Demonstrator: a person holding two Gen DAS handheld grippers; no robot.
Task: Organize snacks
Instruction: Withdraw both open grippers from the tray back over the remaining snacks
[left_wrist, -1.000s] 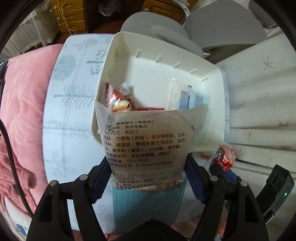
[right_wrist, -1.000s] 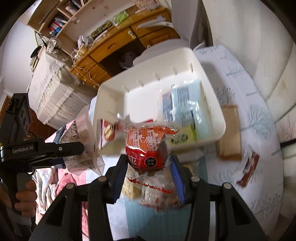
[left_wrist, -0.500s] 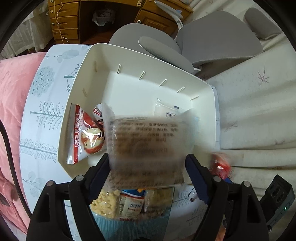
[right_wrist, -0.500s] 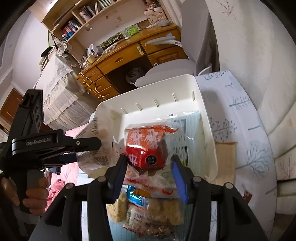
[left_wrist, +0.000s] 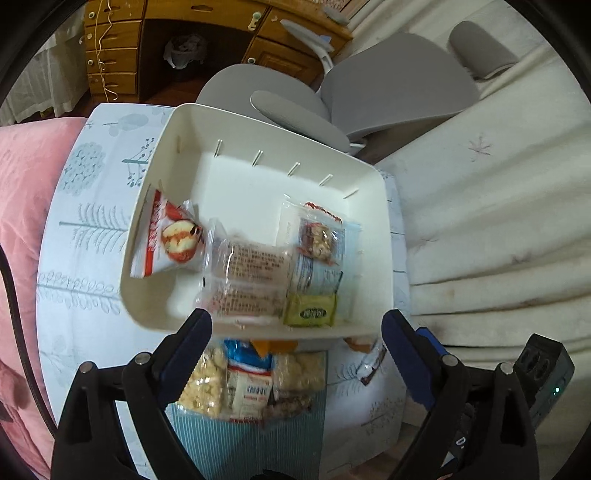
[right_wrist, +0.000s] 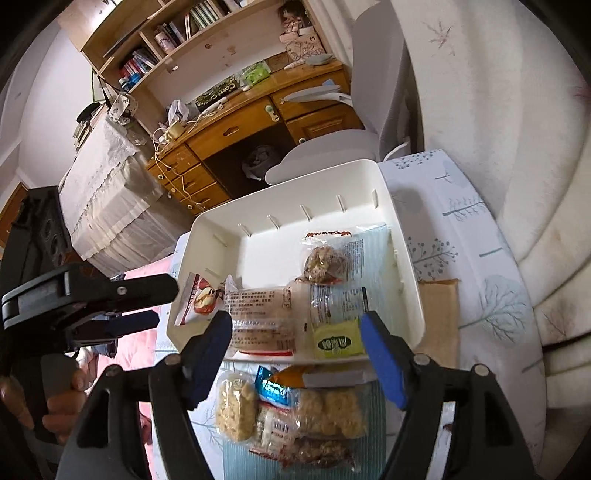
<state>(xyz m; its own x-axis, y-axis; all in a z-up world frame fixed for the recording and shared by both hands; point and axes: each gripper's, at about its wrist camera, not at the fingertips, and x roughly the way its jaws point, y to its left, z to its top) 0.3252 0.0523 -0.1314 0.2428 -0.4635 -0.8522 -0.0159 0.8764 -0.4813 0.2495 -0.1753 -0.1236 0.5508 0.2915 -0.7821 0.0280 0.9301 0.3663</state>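
Patterned tablecloth (left_wrist: 92, 229) bears bin (left_wrist: 384, 236); clear packet (left_wrist: 251, 280) lies crosswise.

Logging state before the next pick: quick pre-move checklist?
1. Left gripper open, nothing between the pads, jaws just opened: ok.
2. Right gripper open and empty, jaws just opened: ok.
3. Clear printed packet lying inside the white bin: ok.
4. Red-topped snack inside the bin: ok.
5. Snack pile below the bin within view for pickup: ok.
6. Small packet under the bin's near edge: cannot tell.
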